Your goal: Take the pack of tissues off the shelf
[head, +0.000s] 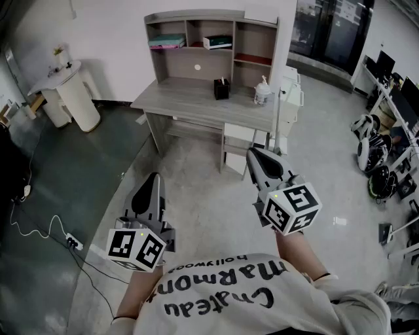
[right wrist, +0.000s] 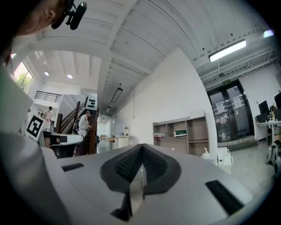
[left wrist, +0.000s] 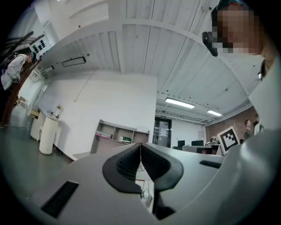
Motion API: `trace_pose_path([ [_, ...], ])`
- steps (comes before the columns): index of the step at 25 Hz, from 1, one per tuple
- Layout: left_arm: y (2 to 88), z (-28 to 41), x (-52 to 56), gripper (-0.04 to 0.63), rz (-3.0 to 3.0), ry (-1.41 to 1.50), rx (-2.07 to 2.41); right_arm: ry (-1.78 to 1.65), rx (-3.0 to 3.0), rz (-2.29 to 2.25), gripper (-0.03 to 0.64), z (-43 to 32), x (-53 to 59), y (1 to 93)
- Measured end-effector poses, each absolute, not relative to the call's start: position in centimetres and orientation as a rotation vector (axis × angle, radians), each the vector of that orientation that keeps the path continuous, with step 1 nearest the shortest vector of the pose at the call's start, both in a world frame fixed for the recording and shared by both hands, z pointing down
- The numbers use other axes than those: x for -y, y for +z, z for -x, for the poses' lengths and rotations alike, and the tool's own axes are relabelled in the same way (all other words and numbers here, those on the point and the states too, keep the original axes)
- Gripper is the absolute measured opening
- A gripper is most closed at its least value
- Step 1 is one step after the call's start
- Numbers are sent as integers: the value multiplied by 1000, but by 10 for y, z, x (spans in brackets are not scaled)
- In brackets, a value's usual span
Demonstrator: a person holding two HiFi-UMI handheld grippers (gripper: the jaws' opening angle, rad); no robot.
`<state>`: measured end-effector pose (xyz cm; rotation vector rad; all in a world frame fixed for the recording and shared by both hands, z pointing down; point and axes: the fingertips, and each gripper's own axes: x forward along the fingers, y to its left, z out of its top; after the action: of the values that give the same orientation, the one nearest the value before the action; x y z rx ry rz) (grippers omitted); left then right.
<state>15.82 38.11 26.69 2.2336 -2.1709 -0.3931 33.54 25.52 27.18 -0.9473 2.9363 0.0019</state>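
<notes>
Tissue pack [head: 217, 42] on shelf [head: 209, 14] abv desk [head: 183, 98]

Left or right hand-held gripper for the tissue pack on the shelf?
Right, probably. The right hand-held gripper is further forward, nearer the desk than the left hand-held gripper; the pack of tissues sits in the middle compartment. Both are shut.

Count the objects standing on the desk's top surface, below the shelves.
2: a black box near the middle and a white pump bottle to its right. Nothing else shows there.
</notes>
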Motion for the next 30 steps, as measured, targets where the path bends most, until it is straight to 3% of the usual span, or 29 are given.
trace_pose_path([
  [30,326,-30,-408,18,-2047,-367,2161,-92,-3053,822,11,-197,-267,325],
])
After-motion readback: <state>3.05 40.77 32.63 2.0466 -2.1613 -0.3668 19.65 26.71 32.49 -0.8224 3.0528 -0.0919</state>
